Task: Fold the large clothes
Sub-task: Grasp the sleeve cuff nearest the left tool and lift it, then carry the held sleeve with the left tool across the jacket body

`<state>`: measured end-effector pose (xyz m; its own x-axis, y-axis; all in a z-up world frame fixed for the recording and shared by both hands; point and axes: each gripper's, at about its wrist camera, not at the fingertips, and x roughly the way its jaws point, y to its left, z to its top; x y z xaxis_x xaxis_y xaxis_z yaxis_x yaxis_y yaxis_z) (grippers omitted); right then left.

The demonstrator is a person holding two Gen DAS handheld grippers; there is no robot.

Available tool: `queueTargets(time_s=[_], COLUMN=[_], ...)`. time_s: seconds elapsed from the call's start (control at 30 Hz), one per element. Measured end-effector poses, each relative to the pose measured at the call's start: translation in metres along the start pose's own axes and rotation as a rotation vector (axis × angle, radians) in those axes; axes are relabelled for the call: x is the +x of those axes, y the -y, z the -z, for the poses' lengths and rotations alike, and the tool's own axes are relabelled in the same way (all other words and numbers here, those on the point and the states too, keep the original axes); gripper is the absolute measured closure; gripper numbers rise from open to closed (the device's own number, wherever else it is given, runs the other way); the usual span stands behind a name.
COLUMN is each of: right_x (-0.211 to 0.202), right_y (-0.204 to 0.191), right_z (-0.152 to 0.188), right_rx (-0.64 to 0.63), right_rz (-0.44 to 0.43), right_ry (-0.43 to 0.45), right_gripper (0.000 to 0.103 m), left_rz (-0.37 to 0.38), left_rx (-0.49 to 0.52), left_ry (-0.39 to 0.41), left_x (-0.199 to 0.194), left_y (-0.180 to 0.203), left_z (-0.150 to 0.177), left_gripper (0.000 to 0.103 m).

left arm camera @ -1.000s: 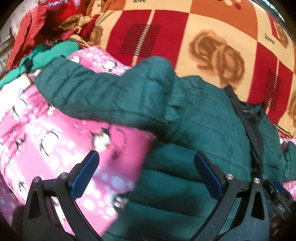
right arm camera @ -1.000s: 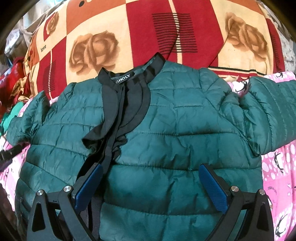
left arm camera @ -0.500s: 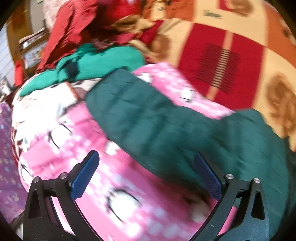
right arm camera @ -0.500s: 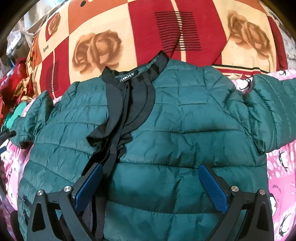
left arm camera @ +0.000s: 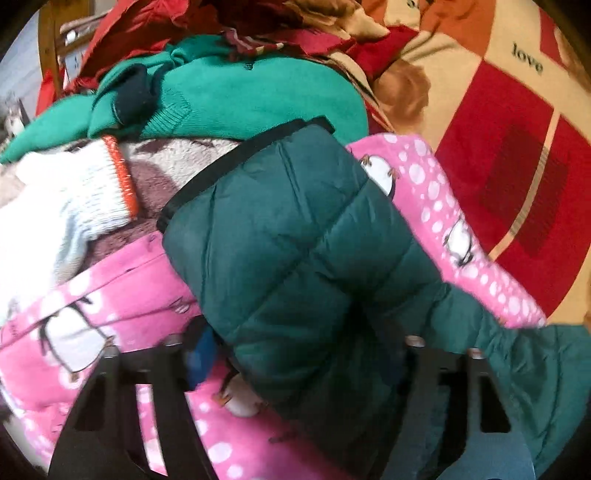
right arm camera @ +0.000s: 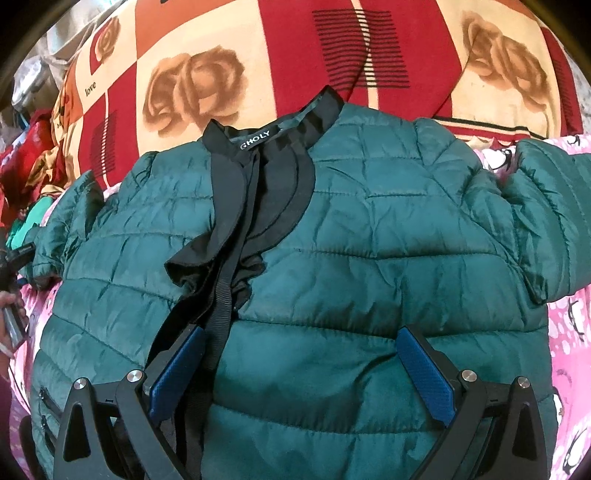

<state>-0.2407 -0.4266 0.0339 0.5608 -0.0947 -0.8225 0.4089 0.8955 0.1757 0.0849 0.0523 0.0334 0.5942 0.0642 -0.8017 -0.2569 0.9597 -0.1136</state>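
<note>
**Jacket flat on bed, left gripper at the sleeve, right gripper over the torso**

Right wrist view: dark green quilted jacket lies front-up on the pink penguin blanket, collar at the far side against the red-and-cream rose bedspread. Black placket and zip tape run from the collar toward the near left. Right gripper sits over the lower torso, blue pads spread wide, nothing between them but jacket fabric underneath; whether they touch it, can't tell. One sleeve extends off to the right; the other bunches at the far left edge.

Left wrist view only: that left-side sleeve close up, black-edged cuff pointing far-left, lying diagonally on the pink blanket. Left gripper is blurred; the sleeve passes between its two fingers, which stand apart on either side of it. Pinching or just straddling — can't tell, the right-hand pad is hidden by the sleeve bulk.

Clutter, left view: bright green knit sweater just beyond the cuff, white knit piece with an orange trim at the left, a brownish fleece under it, red garments piled at the far side.

Right view misses most of this; only a sliver of green and red shows at its left edge, plus part of the other tool.
</note>
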Motion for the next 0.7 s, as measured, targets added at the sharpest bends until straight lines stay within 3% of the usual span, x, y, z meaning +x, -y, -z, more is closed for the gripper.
queueTargets(time_s=[0.03,0.13,0.4,0.7], right_x=[0.000,-0.001,-0.011,-0.027], right_y=[0.001,0.002,0.005,0.016], right_z=[0.000,0.000,-0.001,-0.003], right_rx=[0.001,0.007,0.027,0.042], right_rz=[-0.002,-0.010,-0.007,0.019], right_ry=[0.000,0.005,0.028,0.056], right_gripper=[0.000,0.000,0.000,0.000], left_rz=[0.045,0.102,0.320,0.479], left_rx=[-0.013,0.001,0.192,0.365], left_ry=[-0.005,-0.020,0.069,0.054], left_x=[-0.001,-0.015,-0.127,-0.203], left_y=[-0.002,0.002,0.043,0.117], left_z=[-0.001,0.001,0.036,0.085], left_gripper=[0.071,0.086,0.088,0.088])
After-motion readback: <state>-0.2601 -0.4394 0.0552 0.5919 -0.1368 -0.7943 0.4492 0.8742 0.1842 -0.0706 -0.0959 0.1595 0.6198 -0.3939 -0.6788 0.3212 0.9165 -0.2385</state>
